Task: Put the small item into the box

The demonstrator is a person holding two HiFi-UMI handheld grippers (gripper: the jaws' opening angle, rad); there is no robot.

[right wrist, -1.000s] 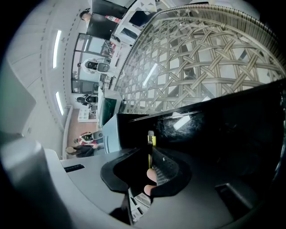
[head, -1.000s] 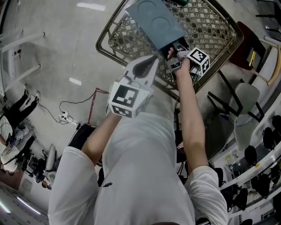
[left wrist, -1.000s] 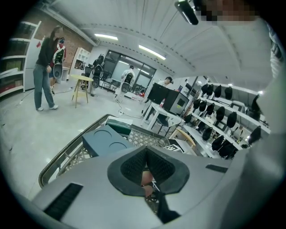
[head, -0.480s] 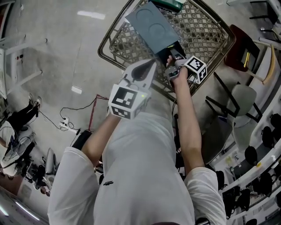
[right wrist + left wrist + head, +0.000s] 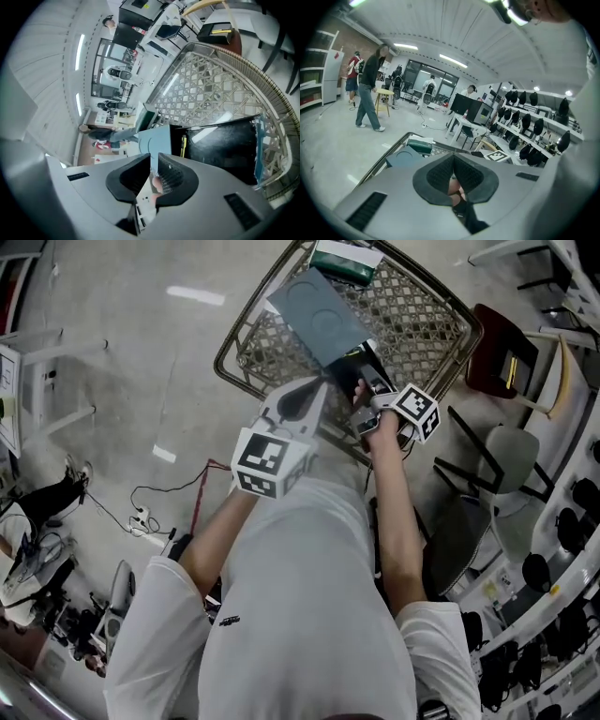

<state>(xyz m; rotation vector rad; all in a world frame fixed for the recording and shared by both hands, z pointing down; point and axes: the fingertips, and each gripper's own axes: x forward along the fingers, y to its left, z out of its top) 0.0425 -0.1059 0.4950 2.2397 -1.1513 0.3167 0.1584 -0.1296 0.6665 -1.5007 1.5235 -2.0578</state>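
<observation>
Squarely between fingers [image 5: 174, 177] of right gripper [image 5: 154, 161], small item [image 5: 144, 204]

One box [image 5: 319, 310] — two hand-held grippers [image 5: 315, 390] [image 5: 362, 385]

You wear a white short-sleeved T-shirt [image 5: 300, 615] with a small dark mark [image 5: 228, 620] on the left of the chest. Your left gripper [image 5: 323, 387] has a smooth, pale grey shell that tapers to a point. At its back sits a white cube [image 5: 267, 457] printed with black square markers. Your right gripper [image 5: 364, 381] carries a like cube [image 5: 416, 412], which looks smaller in the head view. In the gripper views each shell is matt grey, with dark slot-shaped recesses [image 5: 365, 211] to either side. The jaw pads [image 5: 438, 176] are black and wedge-shaped, with a fine grid texture.
</observation>
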